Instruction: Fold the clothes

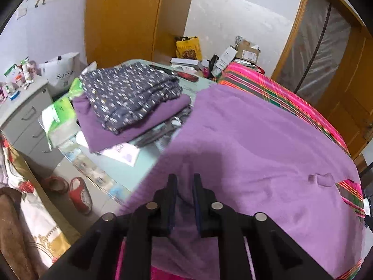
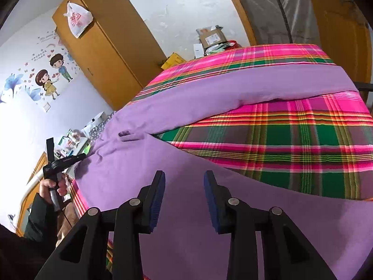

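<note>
Purple garment (image 1: 251, 140) lies spread flat under both my tools on the plaid bedspread (image 2: 291, 137). Left tool (image 1: 184, 179): jaws slightly apart, nothing gripped. Right tool (image 2: 184, 177): jaws wide apart, empty, over the cloth. Folded stack (image 1: 130, 100) sits on the table (image 1: 149, 158) beyond

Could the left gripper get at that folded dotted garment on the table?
Probably yes: the left gripper is open over the purple garment, and nothing stands between it and the dotted garment topping the pile.
</note>
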`<action>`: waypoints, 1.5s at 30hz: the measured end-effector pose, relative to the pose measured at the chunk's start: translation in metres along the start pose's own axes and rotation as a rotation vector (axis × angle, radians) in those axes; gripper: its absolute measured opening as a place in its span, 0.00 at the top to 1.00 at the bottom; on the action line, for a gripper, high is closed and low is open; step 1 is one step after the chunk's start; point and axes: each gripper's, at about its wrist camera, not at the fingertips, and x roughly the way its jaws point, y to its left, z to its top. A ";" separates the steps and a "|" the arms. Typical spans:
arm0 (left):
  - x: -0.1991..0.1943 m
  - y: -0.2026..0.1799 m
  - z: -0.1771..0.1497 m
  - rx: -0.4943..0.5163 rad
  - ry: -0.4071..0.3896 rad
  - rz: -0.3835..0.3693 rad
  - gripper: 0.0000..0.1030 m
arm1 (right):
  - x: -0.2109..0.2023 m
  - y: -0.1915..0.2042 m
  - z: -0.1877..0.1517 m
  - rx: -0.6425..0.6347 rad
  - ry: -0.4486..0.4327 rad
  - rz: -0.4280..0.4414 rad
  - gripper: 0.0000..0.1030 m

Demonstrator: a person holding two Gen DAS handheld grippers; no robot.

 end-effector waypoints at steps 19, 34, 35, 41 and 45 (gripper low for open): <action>-0.016 0.078 -0.034 -0.232 0.059 -0.089 0.71 | 0.013 0.007 0.003 0.008 0.015 0.037 0.65; -0.005 0.085 -0.050 -0.395 0.070 -0.263 0.75 | 0.007 0.024 -0.005 -0.016 0.016 0.064 0.66; -0.005 0.085 -0.050 -0.399 0.062 -0.264 0.79 | 0.006 0.026 -0.005 -0.020 0.016 0.066 0.65; -0.024 0.086 -0.045 -0.386 0.001 -0.234 0.90 | 0.004 0.031 -0.007 -0.036 0.013 0.060 0.66; -0.015 0.087 -0.042 -0.350 0.042 -0.192 0.90 | 0.004 0.026 -0.009 -0.024 0.013 0.053 0.65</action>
